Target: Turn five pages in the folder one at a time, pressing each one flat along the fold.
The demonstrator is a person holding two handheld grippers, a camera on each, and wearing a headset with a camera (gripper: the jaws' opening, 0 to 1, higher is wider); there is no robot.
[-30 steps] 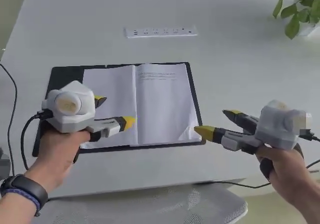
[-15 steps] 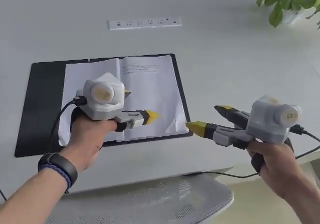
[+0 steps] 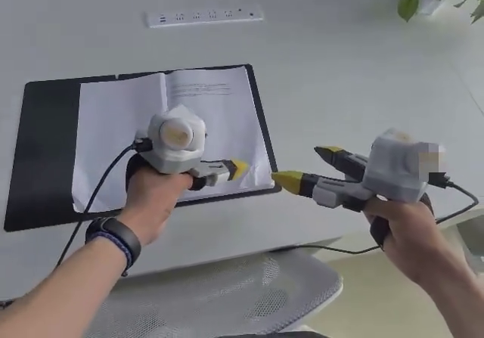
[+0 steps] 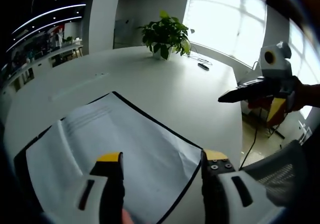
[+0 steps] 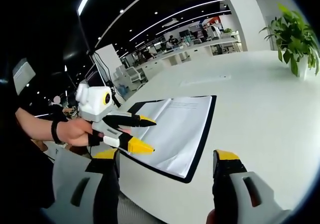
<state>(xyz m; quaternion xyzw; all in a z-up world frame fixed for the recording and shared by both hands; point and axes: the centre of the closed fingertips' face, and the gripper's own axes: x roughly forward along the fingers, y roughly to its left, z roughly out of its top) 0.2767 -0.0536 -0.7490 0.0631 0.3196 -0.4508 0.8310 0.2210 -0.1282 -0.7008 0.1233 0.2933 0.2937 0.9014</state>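
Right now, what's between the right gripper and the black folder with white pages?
Only bare white tabletop, in the right gripper view, between right gripper and black folder.

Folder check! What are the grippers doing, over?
Left gripper open, over right page. Right gripper open, right of folder. Folder lying open. Nothing blocking.

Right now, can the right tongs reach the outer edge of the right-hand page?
Probably yes. The right tongs are open, just off the folder's right edge, with bare table between them and the right-hand page. The left tongs hover over that page's lower part.
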